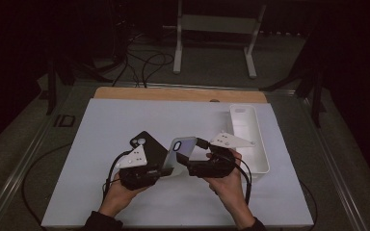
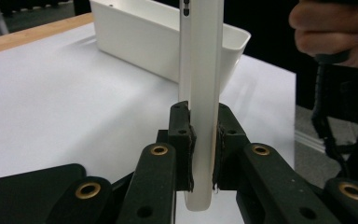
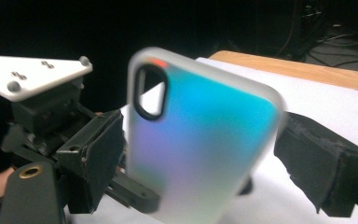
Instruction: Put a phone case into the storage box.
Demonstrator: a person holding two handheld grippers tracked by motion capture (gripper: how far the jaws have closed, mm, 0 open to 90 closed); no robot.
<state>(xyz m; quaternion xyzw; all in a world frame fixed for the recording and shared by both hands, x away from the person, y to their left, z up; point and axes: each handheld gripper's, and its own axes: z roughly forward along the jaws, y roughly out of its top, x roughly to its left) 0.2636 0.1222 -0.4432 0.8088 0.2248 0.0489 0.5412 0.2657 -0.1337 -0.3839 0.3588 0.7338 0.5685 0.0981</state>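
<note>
High view: I hold the phone case (image 1: 180, 153) up over the near middle of the worktop (image 1: 101, 192), between my left gripper (image 1: 161, 171) and my right gripper (image 1: 192, 161). A black phone (image 1: 147, 144) lies flat just behind my left hand, and a white bin (image 1: 257, 166) sits along the right edge.

Left gripper view: my left gripper is clamped on the case's lower edge, pads pressing both faces, with the case standing edge-on. It looks thin and light, a frosted shell that I judge will flex if squeezed hard across its open middle; the rim is the stiffer place to hold.

Right gripper view: my right gripper (image 3: 205, 158) stands apart, pads (image 3: 324, 161) to either side of the case's iridescent back without pressing it. The surface looks smooth and likely slippery, so I would take hold on the long side edges, clear of the camera cut-out (image 3: 150, 92).
</note>
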